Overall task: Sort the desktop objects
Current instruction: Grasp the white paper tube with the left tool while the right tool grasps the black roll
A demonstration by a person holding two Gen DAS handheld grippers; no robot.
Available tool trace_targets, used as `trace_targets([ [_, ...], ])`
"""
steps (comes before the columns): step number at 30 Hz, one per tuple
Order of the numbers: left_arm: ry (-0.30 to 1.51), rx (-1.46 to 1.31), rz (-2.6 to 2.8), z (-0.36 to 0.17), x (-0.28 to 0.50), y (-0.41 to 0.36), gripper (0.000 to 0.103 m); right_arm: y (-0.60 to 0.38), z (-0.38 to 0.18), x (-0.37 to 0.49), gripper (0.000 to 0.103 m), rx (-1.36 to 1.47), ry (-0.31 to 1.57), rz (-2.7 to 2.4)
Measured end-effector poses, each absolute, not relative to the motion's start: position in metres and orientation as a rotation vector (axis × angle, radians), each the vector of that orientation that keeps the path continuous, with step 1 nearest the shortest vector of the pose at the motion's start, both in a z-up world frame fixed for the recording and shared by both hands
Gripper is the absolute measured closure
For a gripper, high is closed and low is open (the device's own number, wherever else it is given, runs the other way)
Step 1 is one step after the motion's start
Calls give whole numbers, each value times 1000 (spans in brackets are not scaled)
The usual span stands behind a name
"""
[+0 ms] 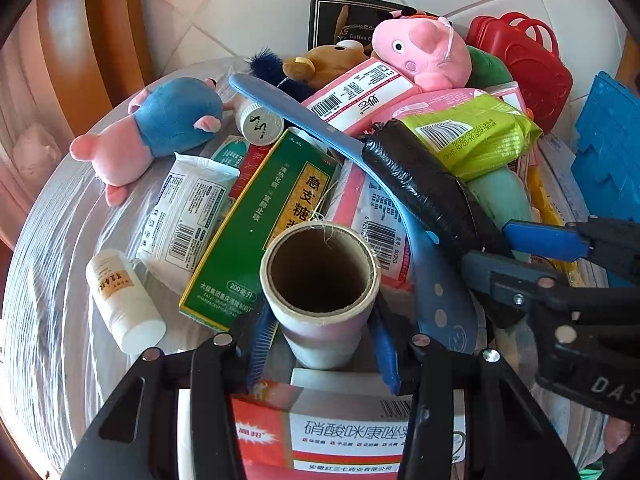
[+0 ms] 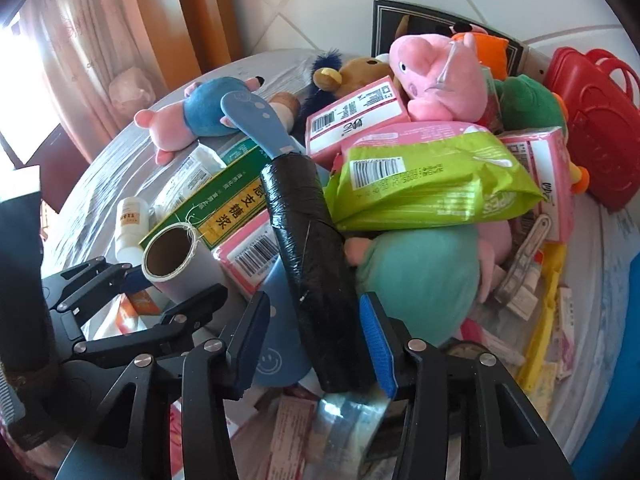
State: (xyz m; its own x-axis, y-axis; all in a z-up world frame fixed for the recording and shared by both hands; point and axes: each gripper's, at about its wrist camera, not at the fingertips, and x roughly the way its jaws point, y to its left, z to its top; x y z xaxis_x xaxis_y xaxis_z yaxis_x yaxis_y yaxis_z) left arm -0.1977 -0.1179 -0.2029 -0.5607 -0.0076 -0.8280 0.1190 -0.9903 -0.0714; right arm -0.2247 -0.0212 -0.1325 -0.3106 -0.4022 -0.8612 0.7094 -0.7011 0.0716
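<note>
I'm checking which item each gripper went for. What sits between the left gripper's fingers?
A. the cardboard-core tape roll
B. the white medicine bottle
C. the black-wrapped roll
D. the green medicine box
A: in the left wrist view the left gripper has its blue pads on either side of the cardboard-core tape roll, while the black-wrapped roll lies between the right gripper's fingers.

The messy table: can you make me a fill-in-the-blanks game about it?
1. The left tongs are around a cardboard ____.
2. The roll between the right tongs is wrapped in ____ plastic.
3. The toy basket at the back is ____.
4. The pig plush on top of the pile is ____.

Missing words: tube; black; red; pink
</note>
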Motion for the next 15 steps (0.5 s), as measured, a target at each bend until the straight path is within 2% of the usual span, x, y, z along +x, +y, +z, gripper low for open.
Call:
trace_targets([
  [6,163,1434,-2742,-205,-203,-122,58,-37,-151,-240,59,1255,402,-2061],
  [9,159,1432,-2746,-205,-203,-121,59,-42,-159,-247,63,1283,365,-2041],
  [10,166,1439,-2745,-204,-203,-121,59,-42,-159,-248,68,1285,352,-2038],
  [15,136,1404,-2745,-188,-195,-117,59,-32,-146,-238,68,1246,345,-2063],
])
